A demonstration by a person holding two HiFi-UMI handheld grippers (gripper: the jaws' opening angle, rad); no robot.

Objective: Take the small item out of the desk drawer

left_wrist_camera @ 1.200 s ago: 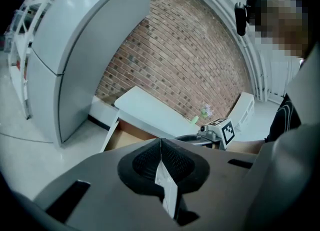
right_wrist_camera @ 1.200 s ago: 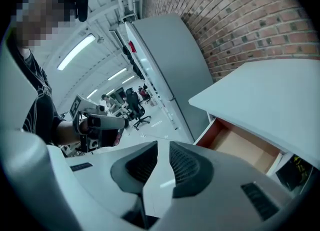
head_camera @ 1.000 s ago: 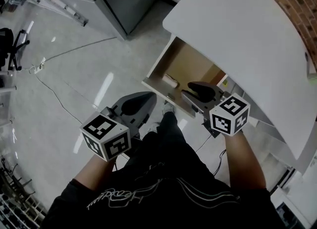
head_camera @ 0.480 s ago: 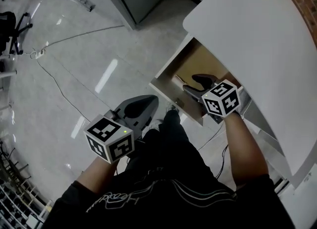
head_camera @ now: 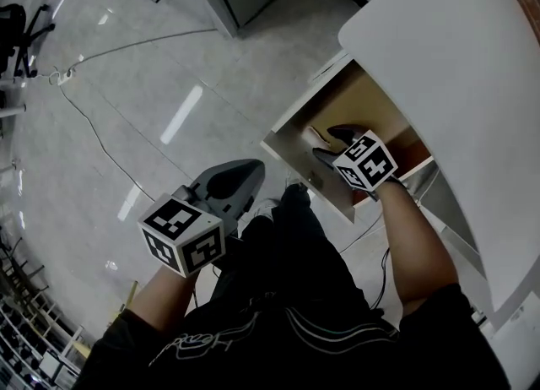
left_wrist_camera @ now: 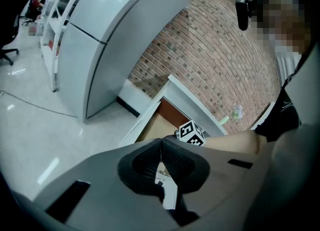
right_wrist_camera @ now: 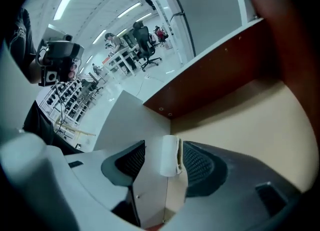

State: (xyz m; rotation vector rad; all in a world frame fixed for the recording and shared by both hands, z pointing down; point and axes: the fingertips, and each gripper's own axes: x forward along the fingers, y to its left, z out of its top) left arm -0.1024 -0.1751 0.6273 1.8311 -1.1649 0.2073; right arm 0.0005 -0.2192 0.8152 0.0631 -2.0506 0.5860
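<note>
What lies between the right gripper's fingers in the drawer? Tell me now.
The small white item, shown in the right gripper view. The right gripper's fingers have just been opening and stand apart around it.

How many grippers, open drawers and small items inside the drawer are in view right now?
Grippers: 2, left gripper and right gripper
Open drawer: 1
Small item in it: 1
Total: 4

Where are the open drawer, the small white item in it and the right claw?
drawer (head_camera: 294, 152), head view, front wall.
small white item (right_wrist_camera: 169, 156), right gripper view, its middle.
right claw (head_camera: 326, 143), head view, between its tips.
</note>
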